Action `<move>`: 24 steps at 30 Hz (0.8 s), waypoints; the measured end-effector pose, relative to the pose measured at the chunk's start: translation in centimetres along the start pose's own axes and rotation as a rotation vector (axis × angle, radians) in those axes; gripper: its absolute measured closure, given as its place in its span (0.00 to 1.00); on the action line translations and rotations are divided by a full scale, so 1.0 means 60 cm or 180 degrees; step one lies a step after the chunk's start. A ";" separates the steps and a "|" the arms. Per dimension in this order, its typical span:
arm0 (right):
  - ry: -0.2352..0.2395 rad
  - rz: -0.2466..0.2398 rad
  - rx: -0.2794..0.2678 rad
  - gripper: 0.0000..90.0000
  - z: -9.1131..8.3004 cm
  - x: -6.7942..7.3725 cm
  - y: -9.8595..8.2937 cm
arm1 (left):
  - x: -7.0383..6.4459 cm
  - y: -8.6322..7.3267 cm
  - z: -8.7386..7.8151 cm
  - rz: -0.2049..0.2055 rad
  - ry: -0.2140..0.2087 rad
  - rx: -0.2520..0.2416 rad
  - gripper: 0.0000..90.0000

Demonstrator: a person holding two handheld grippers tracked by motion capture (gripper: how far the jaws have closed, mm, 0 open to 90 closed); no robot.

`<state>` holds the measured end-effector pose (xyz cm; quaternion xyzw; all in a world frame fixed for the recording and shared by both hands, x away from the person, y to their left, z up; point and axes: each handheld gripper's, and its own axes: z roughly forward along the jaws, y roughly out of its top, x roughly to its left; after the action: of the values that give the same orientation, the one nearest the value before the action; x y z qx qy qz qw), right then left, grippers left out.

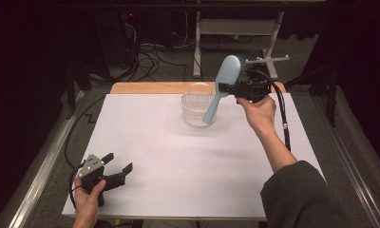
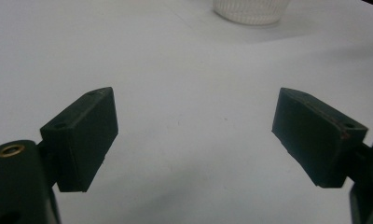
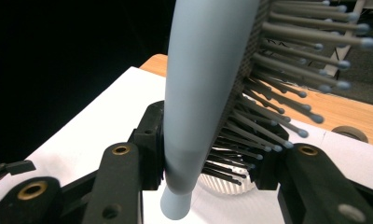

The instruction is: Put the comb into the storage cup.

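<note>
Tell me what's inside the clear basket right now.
The handle end of the light blue hairbrush, clamped in the right gripper, dips toward or into the clear basket. Nothing else shows through its ribbed walls, though the handle hides part of the inside.

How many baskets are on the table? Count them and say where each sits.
1. The clear basket stands at the far middle of the table, with the hairbrush handle dipping into it, held by the right hand-held gripper.

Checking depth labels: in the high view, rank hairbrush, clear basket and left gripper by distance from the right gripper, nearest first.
1. hairbrush: clamped in the right gripper, over the basket.
2. clear basket: just left of it, far table edge.
3. left gripper: near-left corner, jaws apart.
</note>
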<state>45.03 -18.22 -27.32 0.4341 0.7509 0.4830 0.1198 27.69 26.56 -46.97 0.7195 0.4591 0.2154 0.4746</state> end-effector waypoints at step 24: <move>-0.0127 0.0012 -0.0084 0.63 0.030 -0.002 0.034 | -0.003 0.001 0.001 0.0050 0.0004 0.0014 0.17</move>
<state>47.29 -16.86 -26.58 0.4434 0.7412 0.4843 0.1396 27.68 26.36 -46.90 0.7240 0.4542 0.2185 0.4709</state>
